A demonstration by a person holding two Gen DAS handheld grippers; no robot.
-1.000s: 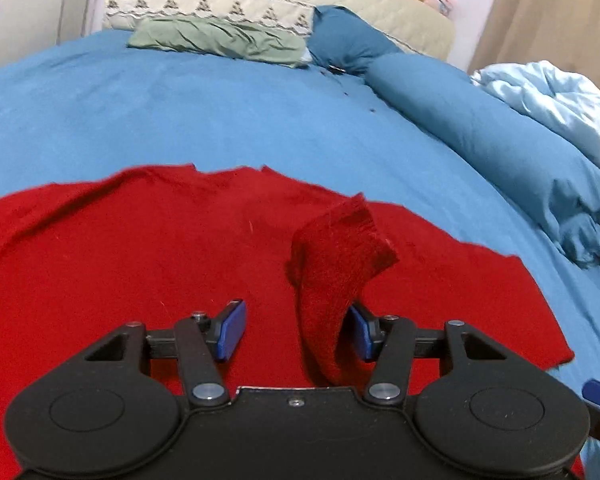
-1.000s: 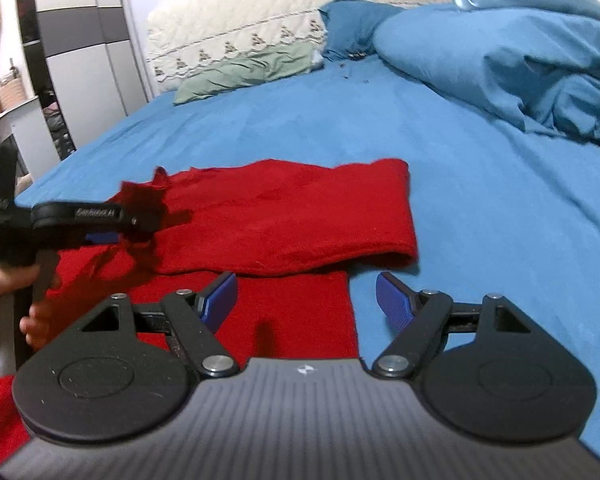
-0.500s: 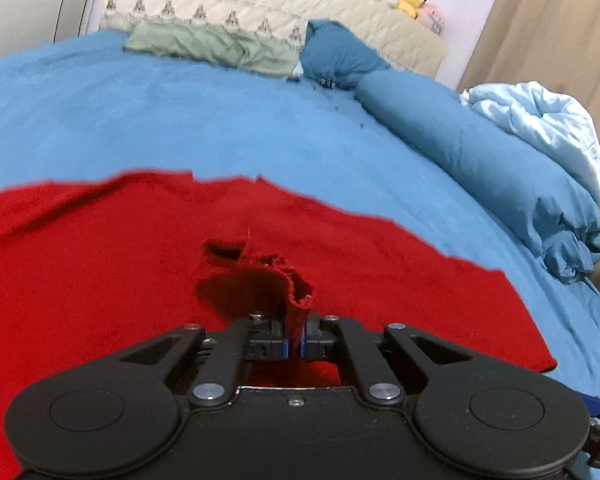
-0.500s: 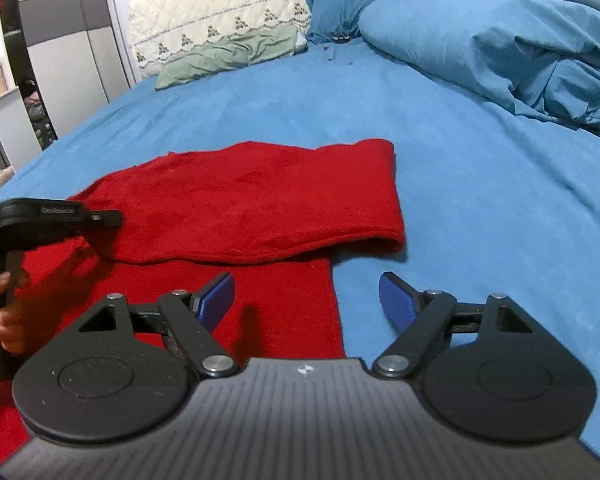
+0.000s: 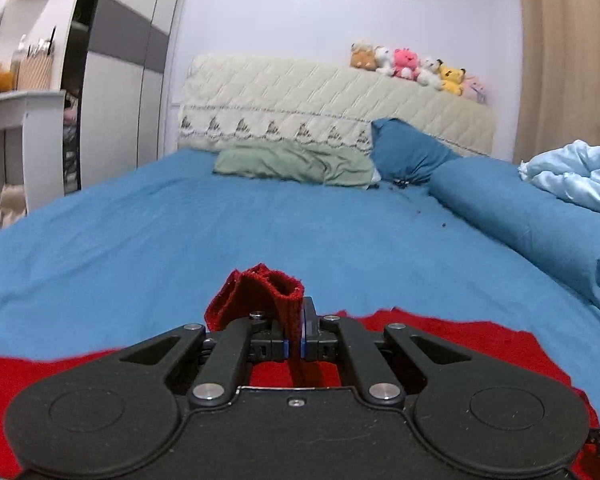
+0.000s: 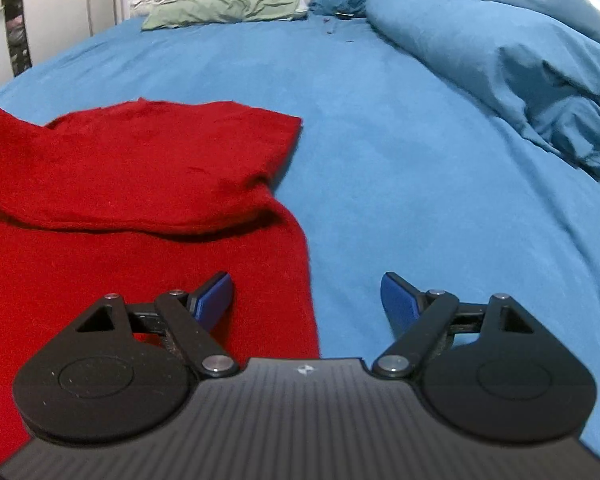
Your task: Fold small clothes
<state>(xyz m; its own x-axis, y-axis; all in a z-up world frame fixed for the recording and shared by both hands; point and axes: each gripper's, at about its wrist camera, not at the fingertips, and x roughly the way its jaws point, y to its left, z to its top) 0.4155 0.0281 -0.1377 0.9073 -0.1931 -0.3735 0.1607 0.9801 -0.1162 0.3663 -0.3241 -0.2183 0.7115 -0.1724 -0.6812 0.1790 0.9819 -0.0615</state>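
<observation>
on the blue bed [image 6: 380, 128], your red garment [image 6: 140, 168] shows 1 fold done, more left. your left hand-held gripper [image 5: 295, 344] is clamped on a lifted bunch of it; your right hand-held gripper [image 6: 308, 300] hovers spread wide, holding nothing, at its edge.

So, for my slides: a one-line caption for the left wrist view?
Left gripper shut on a bunched edge of the red knit garment above the blue bedsheet.
</observation>
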